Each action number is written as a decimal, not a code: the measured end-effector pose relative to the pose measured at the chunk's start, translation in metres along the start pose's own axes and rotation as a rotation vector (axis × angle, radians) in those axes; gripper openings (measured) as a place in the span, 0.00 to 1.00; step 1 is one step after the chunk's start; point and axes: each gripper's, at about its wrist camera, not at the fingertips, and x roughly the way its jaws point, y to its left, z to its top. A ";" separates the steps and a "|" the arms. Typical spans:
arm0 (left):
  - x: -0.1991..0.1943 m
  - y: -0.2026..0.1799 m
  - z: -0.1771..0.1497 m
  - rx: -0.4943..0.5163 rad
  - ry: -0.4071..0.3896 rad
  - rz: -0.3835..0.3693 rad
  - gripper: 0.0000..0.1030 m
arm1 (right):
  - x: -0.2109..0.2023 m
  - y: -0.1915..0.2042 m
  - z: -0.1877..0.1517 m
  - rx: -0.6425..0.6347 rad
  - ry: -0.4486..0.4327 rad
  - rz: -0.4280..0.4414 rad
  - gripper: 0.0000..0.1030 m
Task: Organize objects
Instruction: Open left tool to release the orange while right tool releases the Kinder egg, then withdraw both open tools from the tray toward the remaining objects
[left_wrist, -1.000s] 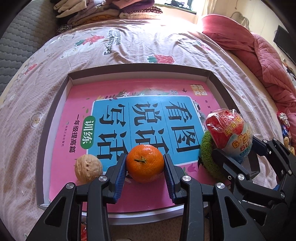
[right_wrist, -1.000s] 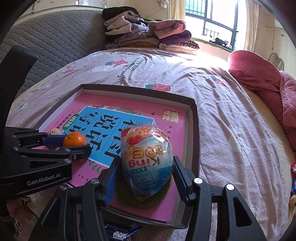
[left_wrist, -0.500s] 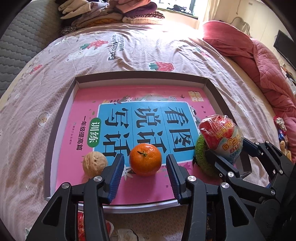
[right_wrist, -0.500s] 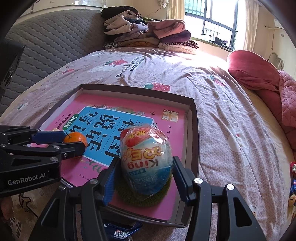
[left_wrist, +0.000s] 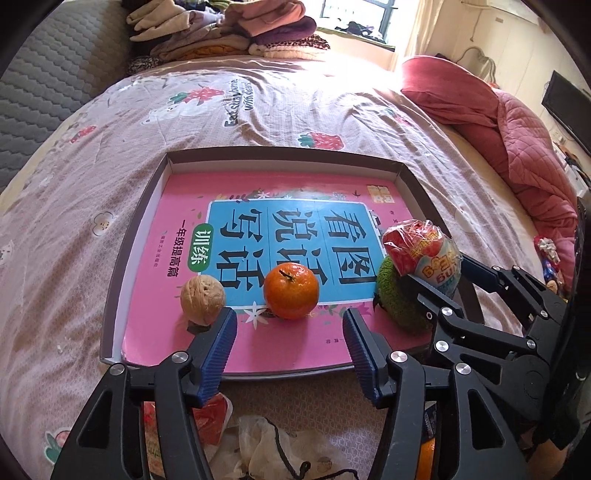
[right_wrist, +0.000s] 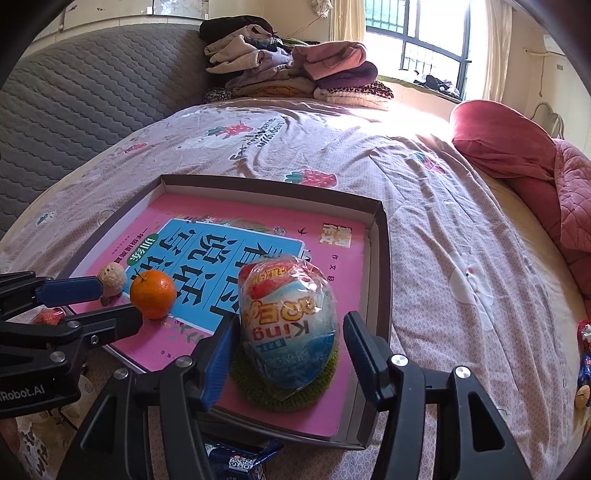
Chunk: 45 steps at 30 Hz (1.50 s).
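On a floral pink bedsheet (left_wrist: 258, 110), the left gripper (left_wrist: 288, 325), jaws just opened, stands clear behind the round orange tangerine (left_wrist: 291, 290); the right gripper (right_wrist: 288, 332) stands apart around the plastic-wrapped toy egg (right_wrist: 288, 328).

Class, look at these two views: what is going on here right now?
A person with two hand-held grippers is arranging items in a shallow box on a bed. The left gripper has just been opening; it stands clear of the orange, which sits free on the pink book beside a walnut. The right gripper is open around the wrapped toy egg, which rests on a green knitted mat, pads not touching it.
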 end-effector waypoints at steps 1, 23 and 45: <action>-0.001 0.000 -0.001 0.004 -0.001 0.002 0.62 | -0.001 0.000 0.000 -0.001 -0.003 0.000 0.56; -0.042 0.012 -0.019 -0.028 -0.068 0.029 0.63 | -0.033 0.002 0.009 -0.004 -0.084 0.006 0.57; -0.102 0.020 -0.034 -0.030 -0.154 0.042 0.63 | -0.094 0.029 0.009 -0.040 -0.199 0.061 0.57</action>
